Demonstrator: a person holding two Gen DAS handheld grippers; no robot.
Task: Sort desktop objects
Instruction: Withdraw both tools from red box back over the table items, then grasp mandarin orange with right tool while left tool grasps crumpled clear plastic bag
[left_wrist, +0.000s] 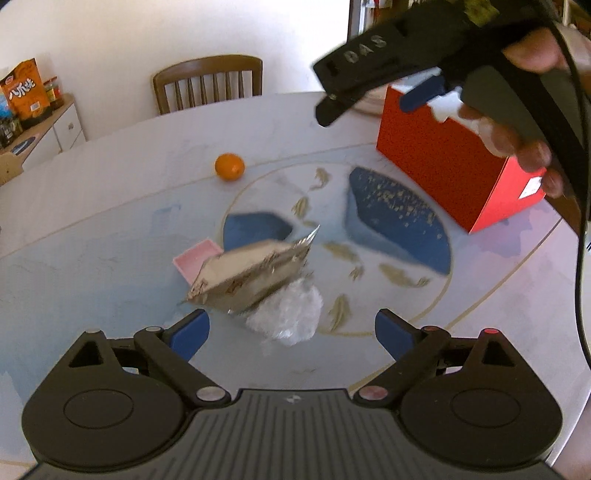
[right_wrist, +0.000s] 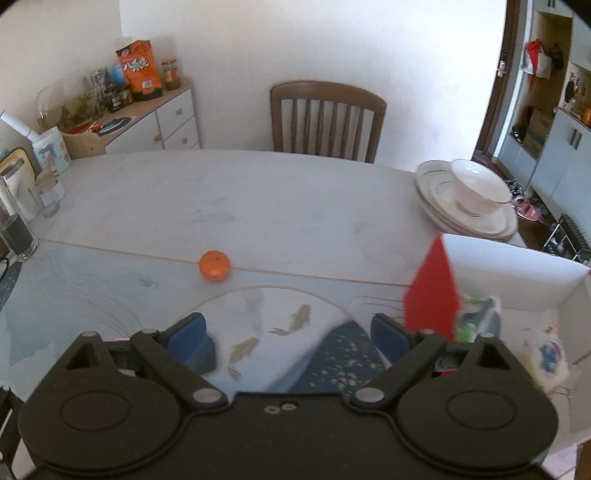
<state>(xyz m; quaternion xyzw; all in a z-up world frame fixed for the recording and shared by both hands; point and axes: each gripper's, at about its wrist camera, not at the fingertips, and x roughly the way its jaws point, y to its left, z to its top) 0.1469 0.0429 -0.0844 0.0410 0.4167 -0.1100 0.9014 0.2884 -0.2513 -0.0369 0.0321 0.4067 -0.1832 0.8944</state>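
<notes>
Left claw (left_wrist: 291, 334) agape above foil packet (left_wrist: 247, 277) — red box (left_wrist: 454, 166) well right.

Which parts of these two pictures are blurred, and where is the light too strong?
Left wrist view: the silver packet and the red box are smeared. Right wrist view: the red box is blurred, the orange sharper, the back wall washed out; both views bend straight edges.

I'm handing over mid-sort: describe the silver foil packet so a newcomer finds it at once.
On the table, look to the round fish design at its centre. On its near-left edge sits a small heap: the silver foil packet lies over a pink card and beside crumpled clear plastic. It alone is shiny and metallic.
</notes>
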